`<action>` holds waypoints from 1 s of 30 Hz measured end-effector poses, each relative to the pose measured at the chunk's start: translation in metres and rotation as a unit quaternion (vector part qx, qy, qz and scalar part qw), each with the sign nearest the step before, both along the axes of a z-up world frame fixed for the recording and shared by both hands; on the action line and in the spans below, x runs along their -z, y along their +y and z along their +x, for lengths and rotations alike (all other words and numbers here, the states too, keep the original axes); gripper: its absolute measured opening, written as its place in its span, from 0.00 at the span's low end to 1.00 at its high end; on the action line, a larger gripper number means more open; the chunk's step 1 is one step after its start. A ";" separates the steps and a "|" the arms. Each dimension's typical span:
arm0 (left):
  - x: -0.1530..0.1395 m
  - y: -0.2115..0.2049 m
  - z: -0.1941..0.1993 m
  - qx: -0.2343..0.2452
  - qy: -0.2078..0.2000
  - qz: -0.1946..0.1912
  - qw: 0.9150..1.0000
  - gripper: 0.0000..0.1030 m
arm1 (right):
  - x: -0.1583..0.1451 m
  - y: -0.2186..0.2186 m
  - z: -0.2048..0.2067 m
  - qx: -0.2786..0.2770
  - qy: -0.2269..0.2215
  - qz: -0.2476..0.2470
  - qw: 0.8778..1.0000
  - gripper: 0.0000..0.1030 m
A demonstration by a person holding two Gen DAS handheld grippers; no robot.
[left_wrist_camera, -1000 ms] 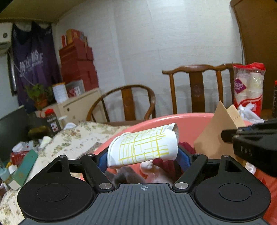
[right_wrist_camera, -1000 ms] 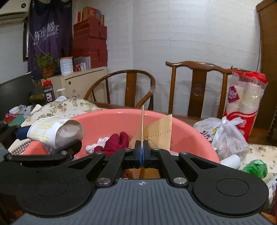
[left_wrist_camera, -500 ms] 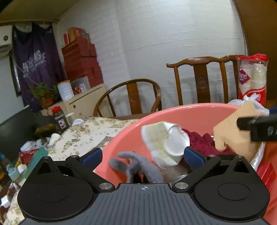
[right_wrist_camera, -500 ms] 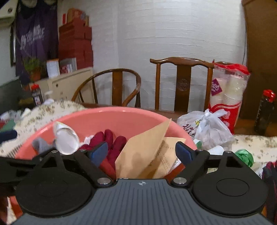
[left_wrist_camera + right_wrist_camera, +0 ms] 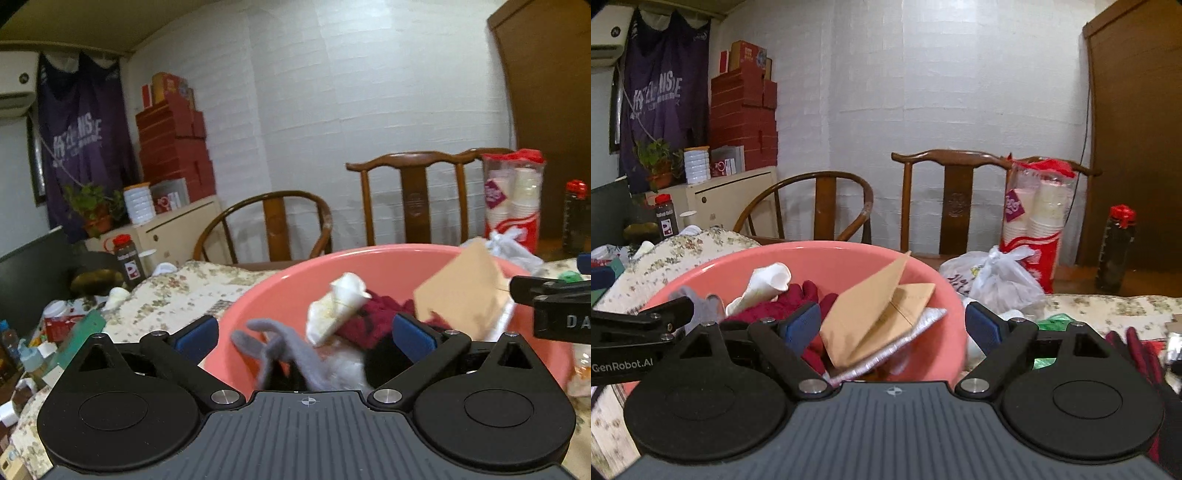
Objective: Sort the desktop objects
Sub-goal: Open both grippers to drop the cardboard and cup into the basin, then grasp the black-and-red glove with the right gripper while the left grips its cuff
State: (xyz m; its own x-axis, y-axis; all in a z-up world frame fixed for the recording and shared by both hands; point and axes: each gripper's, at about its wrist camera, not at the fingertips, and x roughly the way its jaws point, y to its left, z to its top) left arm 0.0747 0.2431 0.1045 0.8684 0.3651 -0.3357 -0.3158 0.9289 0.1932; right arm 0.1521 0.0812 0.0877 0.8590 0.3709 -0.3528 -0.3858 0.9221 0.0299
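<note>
I am holding both tools over the pink basin [image 5: 280, 280]. The left gripper [image 5: 303, 334] is standing wide open with nothing between its pads; the right gripper [image 5: 894, 325] is likewise spread wide and gripping nothing.

Risk: I am judging the brown paper envelope [image 5: 875, 314] unstable. It is leaning across the basin's 3 o'clock wall on a silvery sheet [image 5: 905, 339], so a careless sweep by the right tool could tip it out over the rim. The crumpled paper cup [image 5: 340, 306] is lying light and loose on the red glove [image 5: 365, 321]; a nudge from either finger could roll it.

Position: in the left wrist view the cup is sitting at 12 o'clock, just ahead of the open fingers, with a grey glove [image 5: 280, 350] at 10 o'clock. In the right wrist view the envelope is lying at 11 o'clock, between the pads and beyond them.
</note>
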 end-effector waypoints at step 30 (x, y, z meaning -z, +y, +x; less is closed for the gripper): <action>0.040 -0.243 0.037 0.204 0.036 0.004 0.978 1.00 | 0.057 -0.235 -0.081 0.192 -0.007 -0.014 0.981 0.86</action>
